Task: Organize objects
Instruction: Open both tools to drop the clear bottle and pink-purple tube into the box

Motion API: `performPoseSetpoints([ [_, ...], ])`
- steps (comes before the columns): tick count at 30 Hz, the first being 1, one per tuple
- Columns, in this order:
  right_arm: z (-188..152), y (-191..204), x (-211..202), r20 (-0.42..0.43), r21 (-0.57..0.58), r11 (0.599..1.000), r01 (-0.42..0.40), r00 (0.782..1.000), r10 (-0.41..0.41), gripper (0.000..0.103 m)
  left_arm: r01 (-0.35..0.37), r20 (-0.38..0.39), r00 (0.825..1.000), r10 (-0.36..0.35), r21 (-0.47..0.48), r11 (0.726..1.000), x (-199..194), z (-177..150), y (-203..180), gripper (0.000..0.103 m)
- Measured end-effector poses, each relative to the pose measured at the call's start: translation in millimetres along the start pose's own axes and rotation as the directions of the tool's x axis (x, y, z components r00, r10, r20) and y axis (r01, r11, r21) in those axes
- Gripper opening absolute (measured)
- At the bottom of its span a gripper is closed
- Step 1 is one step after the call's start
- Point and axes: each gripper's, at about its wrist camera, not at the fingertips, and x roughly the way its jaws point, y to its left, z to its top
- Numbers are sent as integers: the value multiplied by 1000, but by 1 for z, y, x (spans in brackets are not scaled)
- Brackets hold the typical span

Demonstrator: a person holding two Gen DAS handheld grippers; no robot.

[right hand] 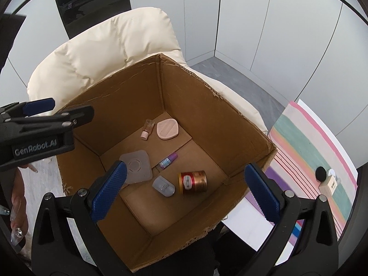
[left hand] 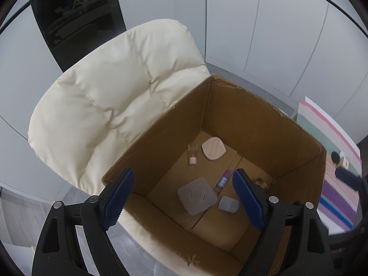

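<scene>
An open cardboard box (left hand: pixel 241 115) (right hand: pixel 207 105) stands on a cream padded chair. Inside lie a pink oval compact (left hand: pixel 212 148) (right hand: pixel 167 129), a small bottle with a pink cap (left hand: pixel 192 154) (right hand: pixel 147 128), a grey square lid (left hand: pixel 197 195) (right hand: pixel 137 166), a purple tube (left hand: pixel 222 180) (right hand: pixel 168 160), a small grey case (left hand: pixel 228 204) (right hand: pixel 163 185) and a red-gold can (right hand: pixel 192 181). My left gripper (left hand: pixel 184 200) is open and empty above the box's near left rim; it also shows in the right wrist view (right hand: pixel 57 110). My right gripper (right hand: pixel 186 191) is open and empty above the box.
The cream chair back (left hand: pixel 119 87) (right hand: pixel 110 43) rises behind the box. To the right a striped mat (left hand: pixel 340 168) (right hand: pixel 306 142) holds a black round lid (right hand: pixel 320 173) and a small white box (right hand: pixel 331 184). Grey wall panels stand behind.
</scene>
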Motion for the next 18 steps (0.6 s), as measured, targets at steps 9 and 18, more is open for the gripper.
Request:
performPoseSetpoints([
  [9,-17,2,-18,-25,11,1000,15,1000,-14,103,23,5,1000,-23,40,999,-24,-27,-5,88],
  [18,-40,-1,-43,-15,69,998,1,1000,0,103,56,-20,998,-55,53,997,-42,-60,-13,88],
])
